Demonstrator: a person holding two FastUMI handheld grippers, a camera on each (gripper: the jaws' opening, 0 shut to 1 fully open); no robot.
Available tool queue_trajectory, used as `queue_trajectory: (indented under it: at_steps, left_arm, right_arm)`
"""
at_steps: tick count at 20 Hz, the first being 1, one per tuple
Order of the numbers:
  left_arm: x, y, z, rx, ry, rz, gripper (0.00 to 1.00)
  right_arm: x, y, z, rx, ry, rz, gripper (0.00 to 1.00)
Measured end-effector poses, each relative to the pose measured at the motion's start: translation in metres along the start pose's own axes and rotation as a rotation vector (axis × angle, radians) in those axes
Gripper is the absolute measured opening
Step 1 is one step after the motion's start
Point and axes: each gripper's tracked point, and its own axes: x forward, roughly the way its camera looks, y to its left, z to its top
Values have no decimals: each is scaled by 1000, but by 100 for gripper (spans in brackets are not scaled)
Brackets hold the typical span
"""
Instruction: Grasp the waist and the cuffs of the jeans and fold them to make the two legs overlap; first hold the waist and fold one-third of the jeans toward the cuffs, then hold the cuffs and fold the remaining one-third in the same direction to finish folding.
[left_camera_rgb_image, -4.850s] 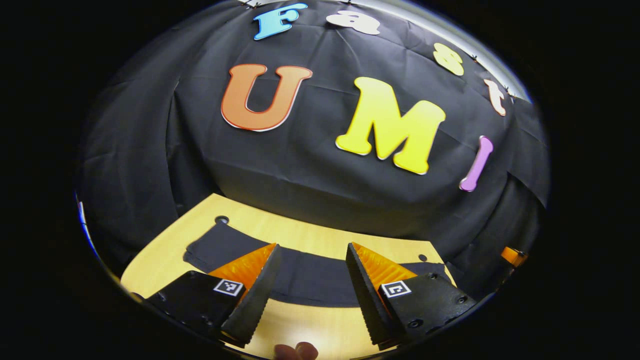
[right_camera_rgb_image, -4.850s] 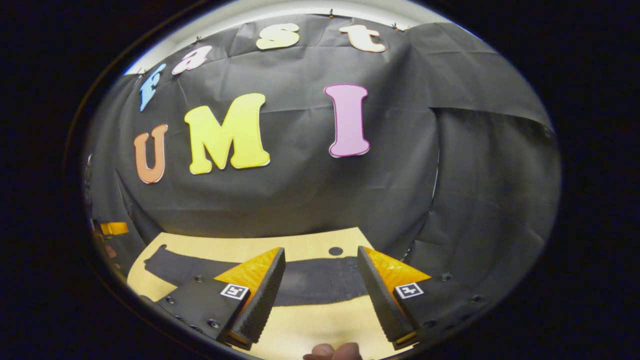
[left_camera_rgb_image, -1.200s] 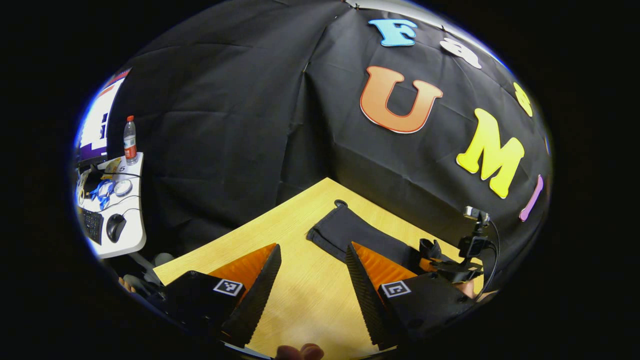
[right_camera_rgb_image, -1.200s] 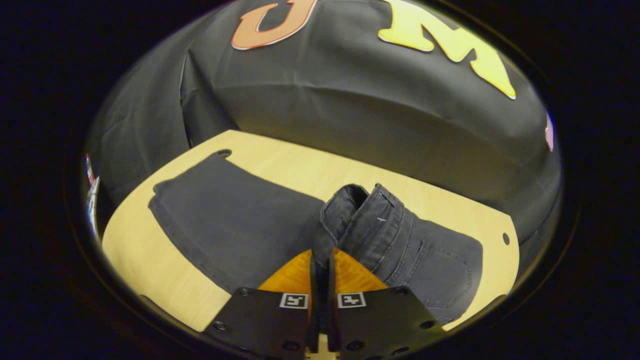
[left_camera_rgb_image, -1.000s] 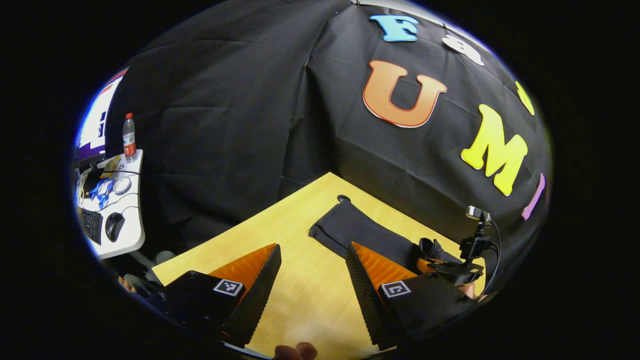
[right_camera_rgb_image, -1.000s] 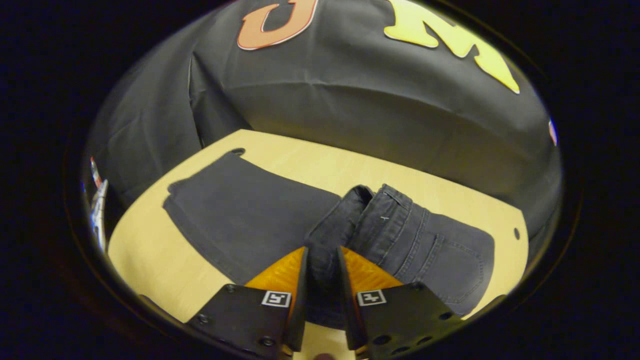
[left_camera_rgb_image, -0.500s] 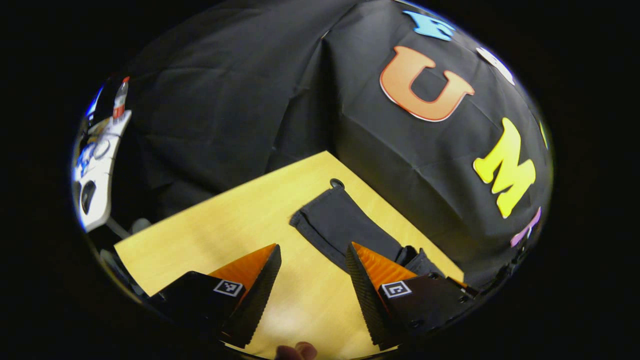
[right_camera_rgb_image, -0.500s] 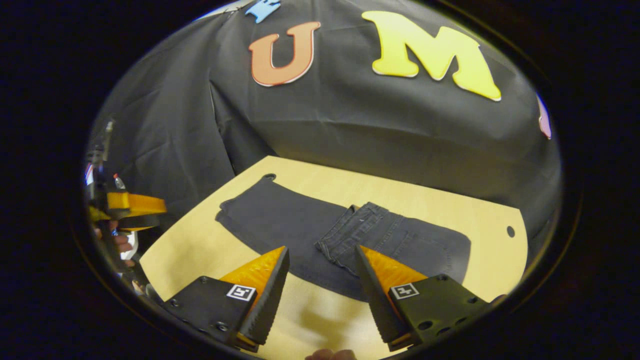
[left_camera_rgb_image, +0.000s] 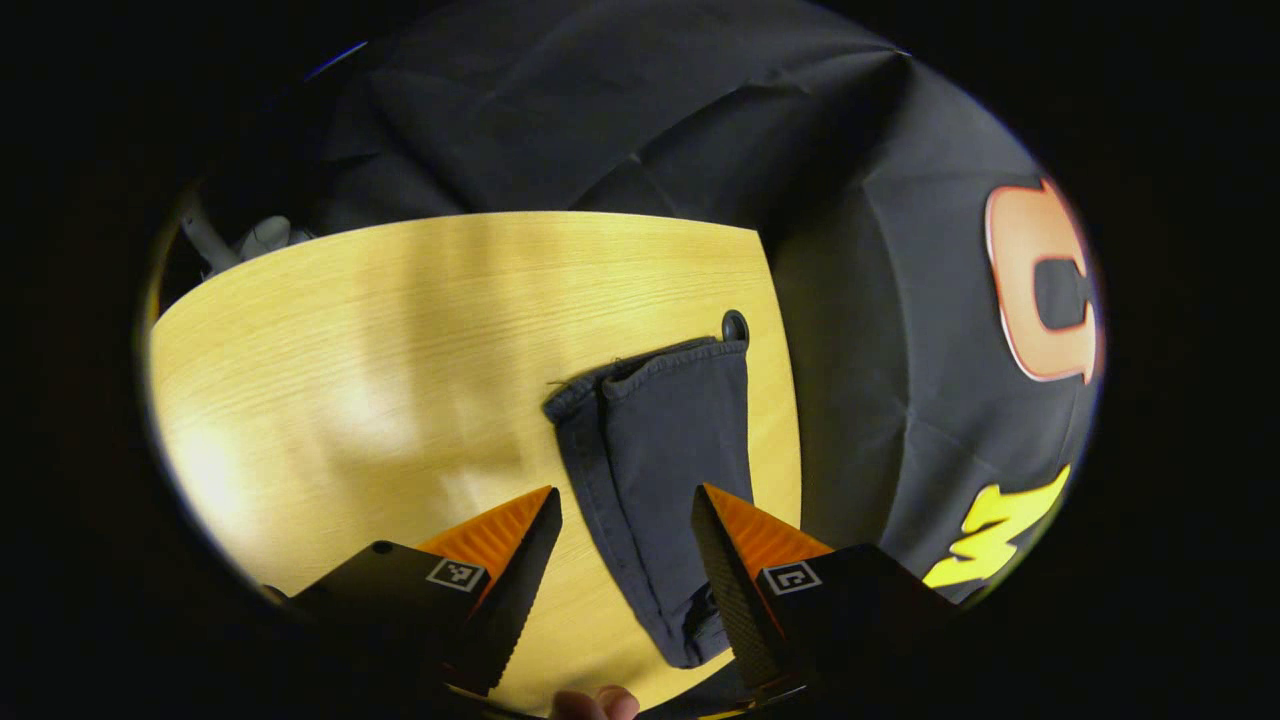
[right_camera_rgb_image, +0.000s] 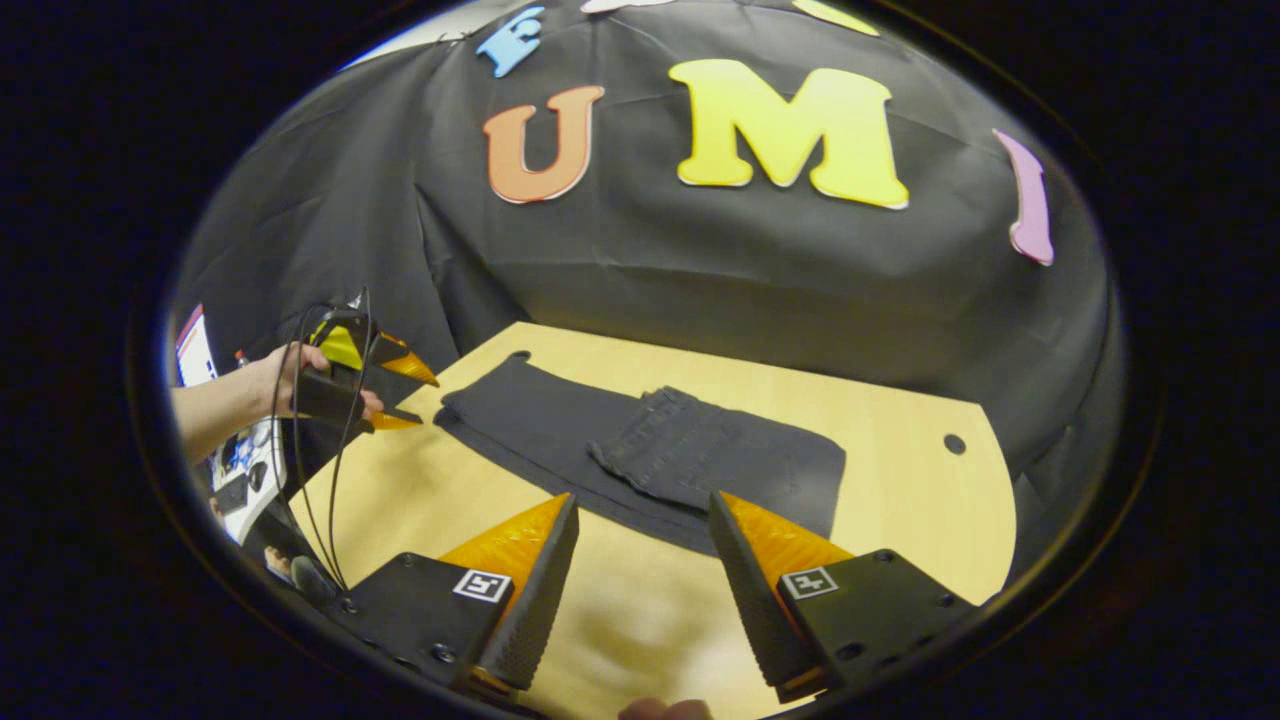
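Right gripper view first: we count one pair of jeans lying flat on one wooden table, waist end folded over onto the legs. We see two small round holes in the table, one just beside the jeans' far cuffs, one well apart to the other side. Our right gripper hangs above the table's near edge with its fingers spread wide, nothing between them. Off to the jeans' cuff end we spot the left gripper in a hand, cables trailing from it. In the left gripper view, our left gripper has its fingers wide apart over the two stacked cuffs, not touching. Each finger carries a small square black-and-white marker; we can't read any writing. Black cloth walls stand behind the table.
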Motion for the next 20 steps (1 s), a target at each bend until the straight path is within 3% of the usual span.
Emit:
queue_trajectory:
  at_steps: [1, 6, 9, 13, 20]
  left_arm:
    - [9, 1, 3, 12, 6, 25, 85]
    - [33, 10, 3, -71, 51, 118, 85]
    - [43, 23, 8, -79, 44, 188, 86]
    - [54, 14, 12, -116, 48, 222, 85]
    - [54, 35, 10, 9, 73, 427, 83]
  right_arm:
    - [-2, -9, -4, 21, 8, -16, 83]
    - [-16, -48, -13, 100, 17, -88, 79]
    - [-21, -67, -18, 139, 30, -120, 87]
    - [-19, -84, -23, 188, 51, -146, 83]
    - [-9, -90, -40, 271, 111, -140, 83]
